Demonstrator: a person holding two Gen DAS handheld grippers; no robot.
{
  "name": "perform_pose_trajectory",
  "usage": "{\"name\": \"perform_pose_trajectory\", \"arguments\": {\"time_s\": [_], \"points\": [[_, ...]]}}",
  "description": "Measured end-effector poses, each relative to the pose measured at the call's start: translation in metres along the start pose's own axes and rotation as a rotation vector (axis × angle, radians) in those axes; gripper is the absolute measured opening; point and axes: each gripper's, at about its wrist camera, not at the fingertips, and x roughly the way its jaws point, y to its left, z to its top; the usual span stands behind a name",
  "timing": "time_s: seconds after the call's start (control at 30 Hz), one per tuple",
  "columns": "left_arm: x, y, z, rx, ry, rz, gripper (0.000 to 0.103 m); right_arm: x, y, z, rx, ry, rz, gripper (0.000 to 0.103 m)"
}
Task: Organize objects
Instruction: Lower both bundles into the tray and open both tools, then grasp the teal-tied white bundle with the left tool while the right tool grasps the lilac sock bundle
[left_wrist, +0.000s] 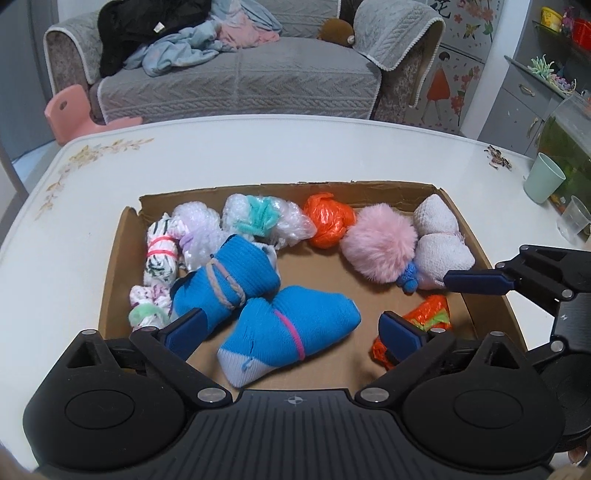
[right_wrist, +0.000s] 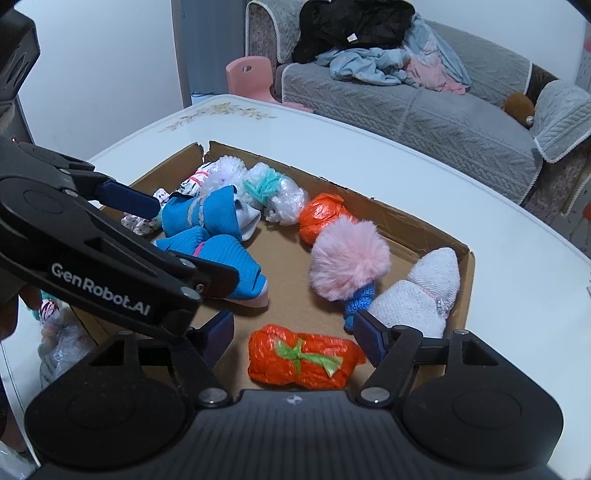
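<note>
A shallow cardboard tray (left_wrist: 388, 192) on the white table holds several tied bundles. My left gripper (left_wrist: 291, 326) stands open over a blue sock roll with a pink band (left_wrist: 295, 332), which lies between its fingers untouched. A second blue roll tied with beige yarn (left_wrist: 225, 284) lies just behind. My right gripper (right_wrist: 295, 334) is open at the tray's near right corner. An orange plastic bundle with a green tie (right_wrist: 303, 356) rests on the tray floor between its fingers. A pink pompom (right_wrist: 347, 258) and a white knit bundle (right_wrist: 417, 295) lie beyond.
An orange bag ball (left_wrist: 328, 219), bubble-wrap bundles (left_wrist: 262, 218) and a patterned cloth roll (left_wrist: 162, 254) line the tray's back and left. More bundles (right_wrist: 59, 343) sit outside the tray. A green cup (left_wrist: 543, 177) and a clear cup (left_wrist: 572, 218) stand at the table's right edge.
</note>
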Motion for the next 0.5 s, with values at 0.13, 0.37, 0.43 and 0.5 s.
{"name": "perform_pose_trajectory", "arguments": {"time_s": [0.13, 0.37, 0.43, 0.5], "points": [[-0.011, 0.003, 0.0, 0.011, 0.01, -0.005, 0.1, -0.003, -0.001, -0.002, 0.008, 0.009, -0.001, 0.069], [-0.048, 0.014, -0.004, 0.065, 0.011, -0.002, 0.101, -0.019, -0.001, -0.007, 0.041, 0.011, -0.009, 0.07], [-0.059, 0.021, -0.007, 0.068, 0.022, -0.006, 0.101, -0.026, 0.001, -0.009, 0.054, 0.007, -0.016, 0.073], [-0.073, 0.026, -0.011, 0.089, 0.031, -0.005, 0.102, -0.032, 0.002, -0.01, 0.073, 0.008, -0.02, 0.073]]}}
